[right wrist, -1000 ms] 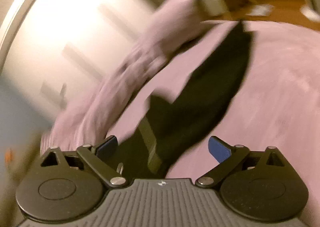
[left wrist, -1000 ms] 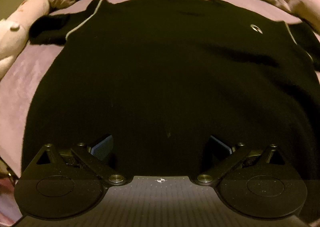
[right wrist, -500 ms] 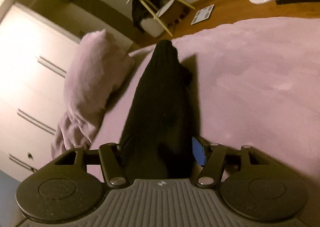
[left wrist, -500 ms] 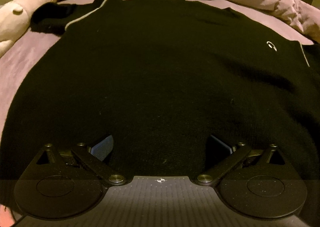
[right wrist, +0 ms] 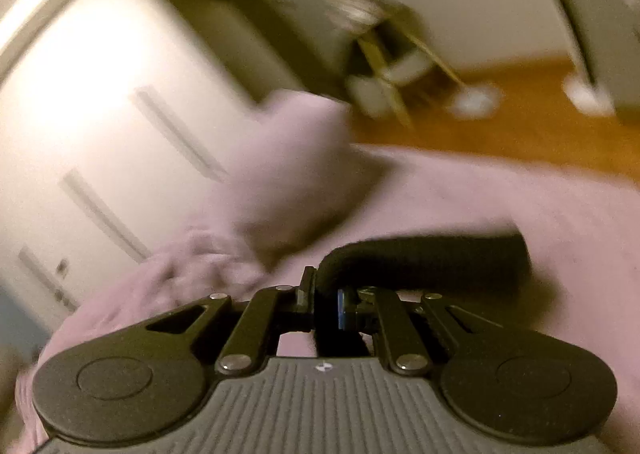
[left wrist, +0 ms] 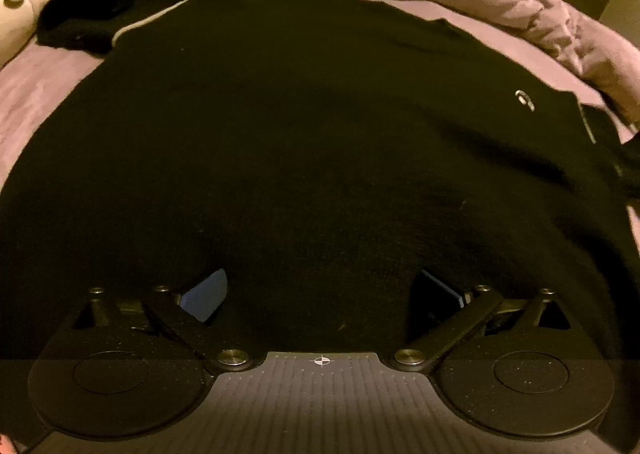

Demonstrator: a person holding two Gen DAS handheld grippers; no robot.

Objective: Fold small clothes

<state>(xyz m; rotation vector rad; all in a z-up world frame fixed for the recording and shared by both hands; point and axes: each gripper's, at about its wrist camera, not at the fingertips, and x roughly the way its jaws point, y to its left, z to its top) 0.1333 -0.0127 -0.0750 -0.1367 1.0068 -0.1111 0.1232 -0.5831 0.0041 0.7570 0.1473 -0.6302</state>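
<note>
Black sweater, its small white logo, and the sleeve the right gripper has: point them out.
Black sweater (left wrist: 300,142), left wrist view, middle of body.
White logo (left wrist: 525,99), left wrist view, chest emblem.
Sleeve (right wrist: 432,260), right wrist view, lifted section beyond pads.

No readable words or numbers appear anywhere. The only sign is a small white ring-shaped emblem (left wrist: 525,99) on the chest of the black knitted sweater with thin pale piping (left wrist: 304,142) (too small and blurred to tell what brand it stands for).
</note>
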